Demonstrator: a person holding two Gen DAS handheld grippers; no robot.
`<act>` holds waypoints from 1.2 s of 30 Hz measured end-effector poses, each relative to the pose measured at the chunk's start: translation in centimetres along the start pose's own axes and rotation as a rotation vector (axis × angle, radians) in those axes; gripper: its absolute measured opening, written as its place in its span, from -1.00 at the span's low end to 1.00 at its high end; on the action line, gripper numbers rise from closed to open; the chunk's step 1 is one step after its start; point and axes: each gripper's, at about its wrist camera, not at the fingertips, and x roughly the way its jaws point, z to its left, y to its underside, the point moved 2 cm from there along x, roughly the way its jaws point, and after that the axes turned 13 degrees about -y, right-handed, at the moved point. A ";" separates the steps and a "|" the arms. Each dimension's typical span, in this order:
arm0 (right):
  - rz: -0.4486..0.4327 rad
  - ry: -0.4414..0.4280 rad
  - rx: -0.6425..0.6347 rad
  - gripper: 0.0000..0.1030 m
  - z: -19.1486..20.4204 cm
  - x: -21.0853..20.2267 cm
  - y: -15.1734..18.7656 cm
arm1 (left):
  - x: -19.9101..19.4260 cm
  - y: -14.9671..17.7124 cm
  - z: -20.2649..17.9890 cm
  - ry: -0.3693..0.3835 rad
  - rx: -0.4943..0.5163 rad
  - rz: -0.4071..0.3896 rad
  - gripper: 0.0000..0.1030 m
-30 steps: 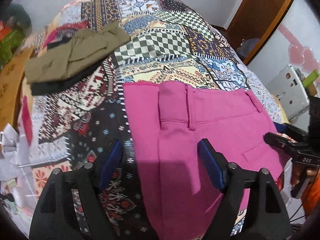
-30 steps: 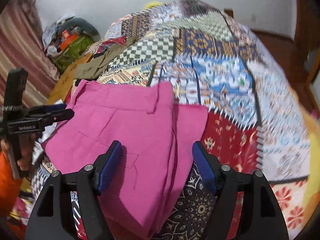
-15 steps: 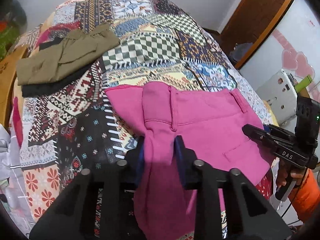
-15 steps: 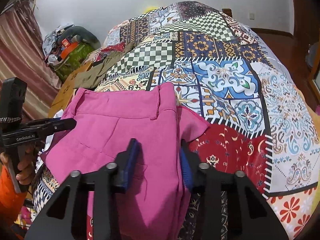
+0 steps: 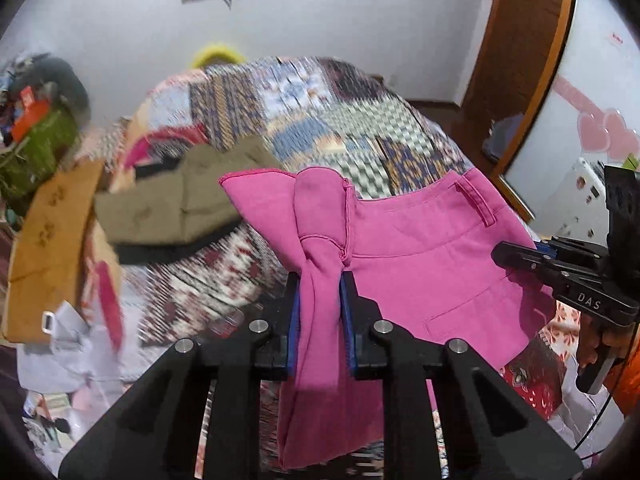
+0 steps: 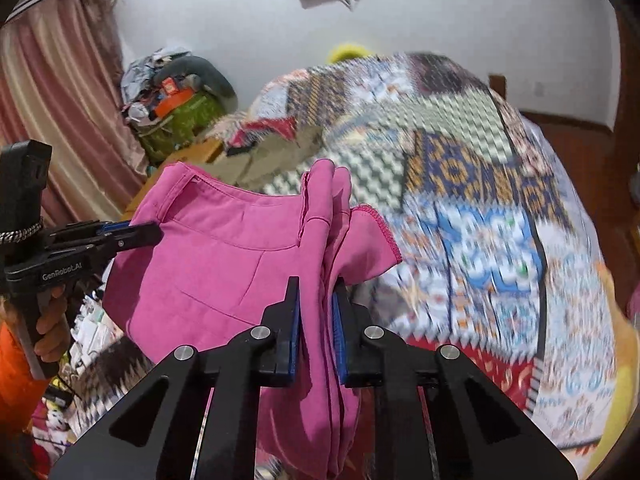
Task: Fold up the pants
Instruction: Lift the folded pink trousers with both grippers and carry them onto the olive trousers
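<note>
Both jaws, wide open a second ago, now pinch bunched cloth: the left hand-held gripper [image 5: 319, 300] and right hand-held gripper [image 6: 316, 304] each clamp the pink pants [image 5: 420, 264], lifted off the patchwork bed [image 5: 320, 120]. Motion blur smears the quilt; the pants' lower end is cut off below.

Magenta pants [image 5: 420, 264]; multicoloured patchwork quilt [image 5: 320, 120], olive garment [image 5: 180, 204]; black tongs [image 5: 320, 312], blue pads [image 5: 295, 320]
</note>
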 end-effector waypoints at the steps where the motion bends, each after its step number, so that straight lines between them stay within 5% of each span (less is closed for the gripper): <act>1: -0.007 -0.003 -0.014 -0.76 0.3 0.3 -0.7 | -0.1 -0.5 0.5 -0.006 -0.004 -0.013 -0.65; 16: -0.048 -0.025 -0.189 -0.76 5.0 9.2 -11.0 | 4.9 -7.8 11.3 -0.159 -0.106 -0.065 -0.65; 28: 0.019 -0.007 -0.211 -0.76 3.0 20.9 -16.5 | 16.4 -11.2 17.1 -0.247 -0.129 0.006 -0.65; 36: 0.111 0.030 -0.212 -0.76 0.6 28.1 -17.3 | 25.9 -11.1 18.9 -0.277 -0.119 0.105 -0.64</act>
